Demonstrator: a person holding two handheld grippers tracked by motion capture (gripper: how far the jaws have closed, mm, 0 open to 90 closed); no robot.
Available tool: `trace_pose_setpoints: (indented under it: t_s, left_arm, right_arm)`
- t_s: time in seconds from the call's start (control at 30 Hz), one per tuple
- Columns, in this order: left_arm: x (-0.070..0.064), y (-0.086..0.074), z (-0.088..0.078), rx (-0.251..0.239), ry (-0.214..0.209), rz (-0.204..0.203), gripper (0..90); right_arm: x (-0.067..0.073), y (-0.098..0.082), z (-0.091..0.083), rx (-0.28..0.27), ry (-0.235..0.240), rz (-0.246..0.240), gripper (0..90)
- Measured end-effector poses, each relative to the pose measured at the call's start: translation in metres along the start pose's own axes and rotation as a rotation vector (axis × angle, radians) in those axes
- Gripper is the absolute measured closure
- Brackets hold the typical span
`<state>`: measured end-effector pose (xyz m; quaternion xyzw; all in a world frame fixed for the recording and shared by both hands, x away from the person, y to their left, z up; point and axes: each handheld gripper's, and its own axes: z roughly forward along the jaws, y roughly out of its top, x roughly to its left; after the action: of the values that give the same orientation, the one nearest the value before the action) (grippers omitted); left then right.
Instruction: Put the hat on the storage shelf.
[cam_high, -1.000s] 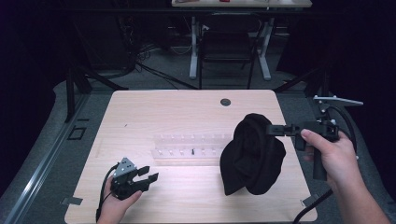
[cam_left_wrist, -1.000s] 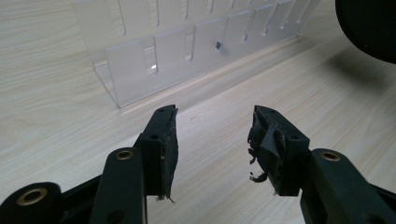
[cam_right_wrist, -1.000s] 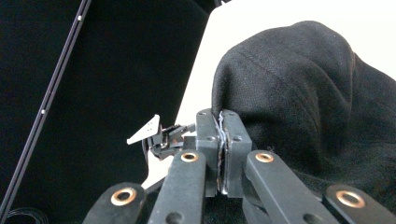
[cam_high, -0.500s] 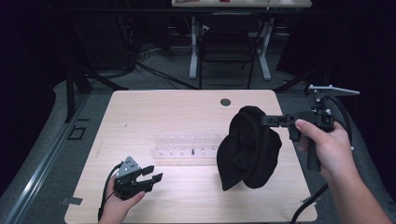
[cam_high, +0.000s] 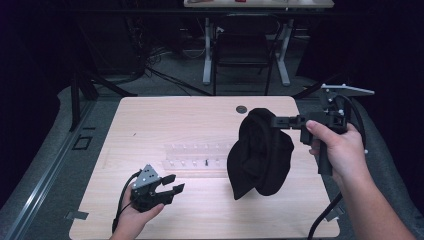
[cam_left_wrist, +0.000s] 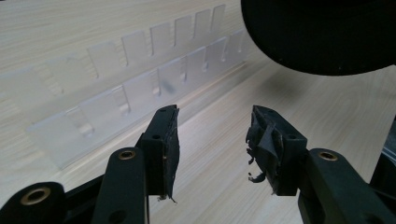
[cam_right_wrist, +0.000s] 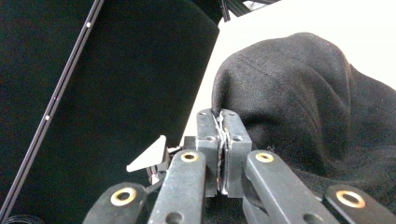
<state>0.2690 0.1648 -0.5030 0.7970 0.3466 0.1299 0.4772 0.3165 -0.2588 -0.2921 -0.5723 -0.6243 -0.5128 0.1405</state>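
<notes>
A: Status, left to right?

B: Left gripper (cam_high: 170, 184) sits near the tabletop's (cam_high: 165, 120) front-left corner, held in the person's left hand (cam_high: 131, 215). Jaws apart, nothing btwn them. Left gripper view: bare wood in the gap, pads (cam_left_wrist: 169, 149) worn, shreds of tape hanging off the other one.

A: Touching anything?

B: No. Clear plastic divider strip (cam_high: 197, 159) lies flat mid-table, just beyond that gripper, slots in two rows. Small dark speck on it, too small to ID.

A: And the cloth?

B: Black fabric item (cam_high: 260, 155), looks like a beanie. Hangs over the right half of the tabletop, right of the divider. Pinched at its top edge, rest droops down. Can't tell if the bottom touches the wood. Its lower edge overhangs the top right of the left gripper view (cam_left_wrist: 322, 32).

A: Right side?

B: Right gripper (cam_high: 280, 121) held level in the right hand (cam_high: 337, 150), jaws pointing left, near the tabletop's right edge. Jaws clamped full closed on a fold of the fabric; right gripper view has the pads (cam_right_wrist: 233, 140) pressed flat together w/ cloth bunching off their right side (cam_right_wrist: 299, 102). Cable trails down off the front-right corner.

A: Else on the table?

B: Round dark grommet (cam_high: 241, 108) near the back edge, right of centre. That's it.
</notes>
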Motion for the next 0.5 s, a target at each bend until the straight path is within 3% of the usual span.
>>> trace_pose_setpoints:
  t_s: [0.5]
  left_arm:
    - [-0.027,0.028,0.019,-0.020,-0.056,0.050,53.5]
  right_arm:
    - [0.007,0.018,0.020,-0.023,0.013,0.007,88.0]
